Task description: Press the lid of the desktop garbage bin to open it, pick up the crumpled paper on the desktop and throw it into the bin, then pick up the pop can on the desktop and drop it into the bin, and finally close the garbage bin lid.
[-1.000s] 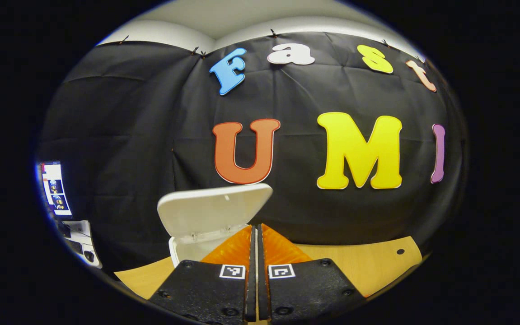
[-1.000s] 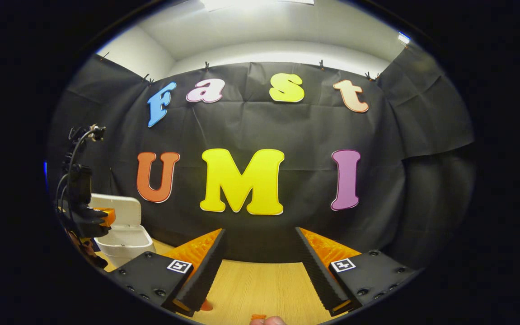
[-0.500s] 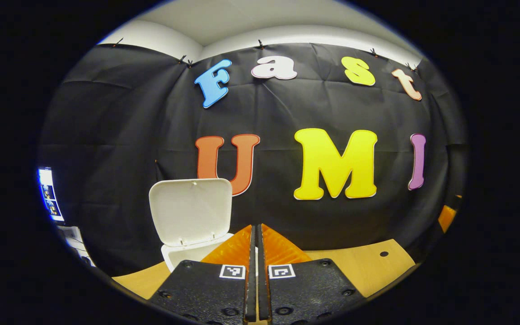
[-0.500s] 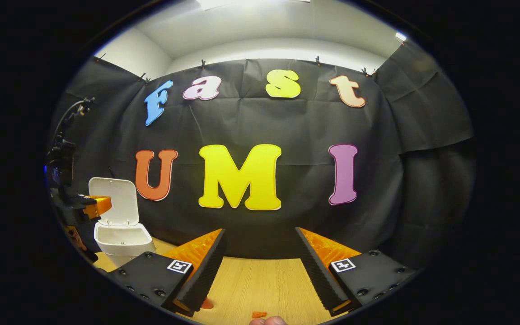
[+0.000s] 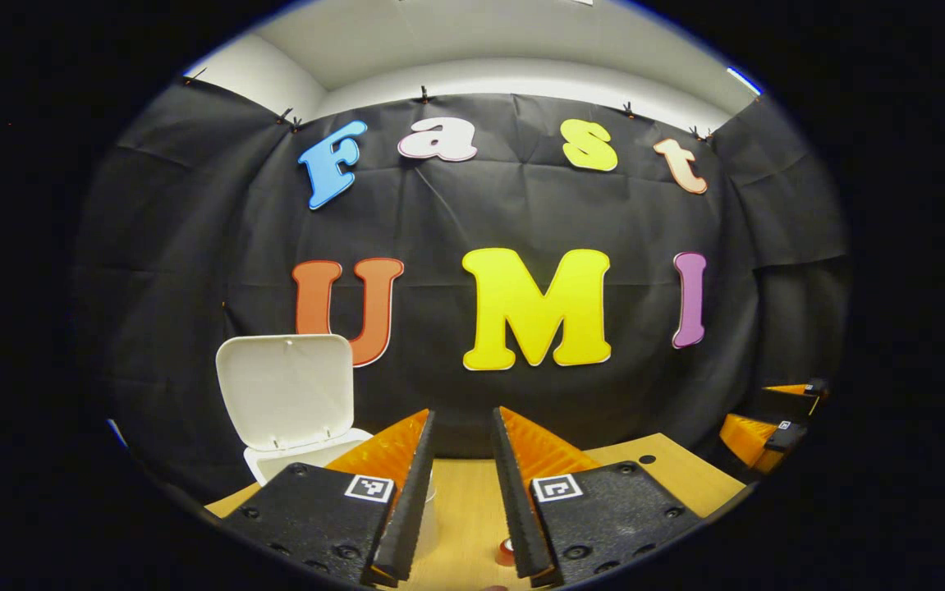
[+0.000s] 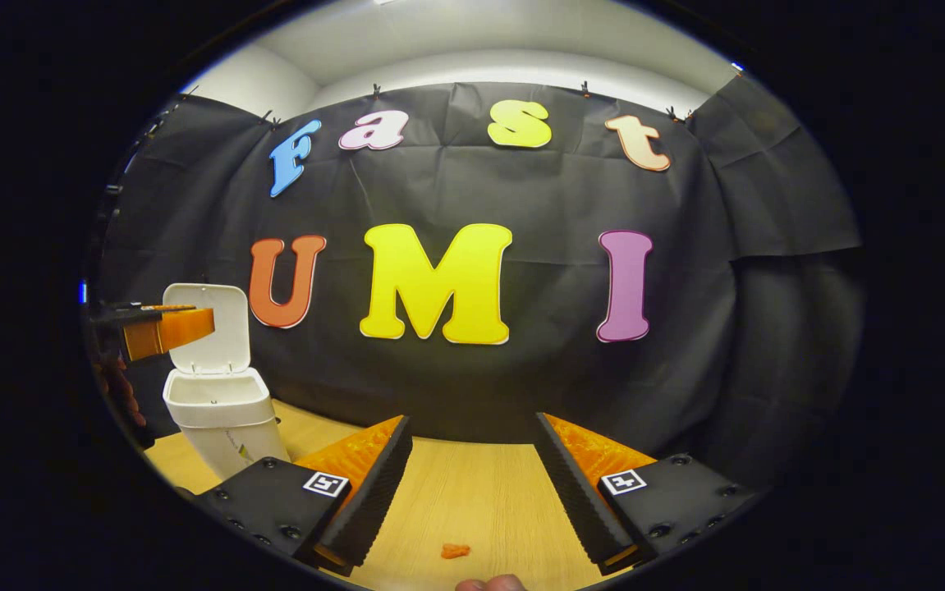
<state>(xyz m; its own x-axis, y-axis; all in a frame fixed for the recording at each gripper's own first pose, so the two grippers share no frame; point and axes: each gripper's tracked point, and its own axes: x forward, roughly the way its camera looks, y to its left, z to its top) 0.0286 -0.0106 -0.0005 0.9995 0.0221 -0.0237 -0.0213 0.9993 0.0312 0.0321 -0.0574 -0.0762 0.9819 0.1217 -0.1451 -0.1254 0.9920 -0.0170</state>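
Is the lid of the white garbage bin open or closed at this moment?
Open. The lid stands upright behind the mouth of the garbage bin; its rim is uncovered. The left gripper view shows the same raised lid.

Left tool (image 5: 462, 492): two black, textured, wedge-shaped finger plates with round screw heads along the edges, each carrying a small white square marker with a black pattern near its inner front corner. Ribbed strips line the inner faces. Right tool (image 6: 472, 492): same build, black screwed plates, one square marker per plate, ribbed inner faces.
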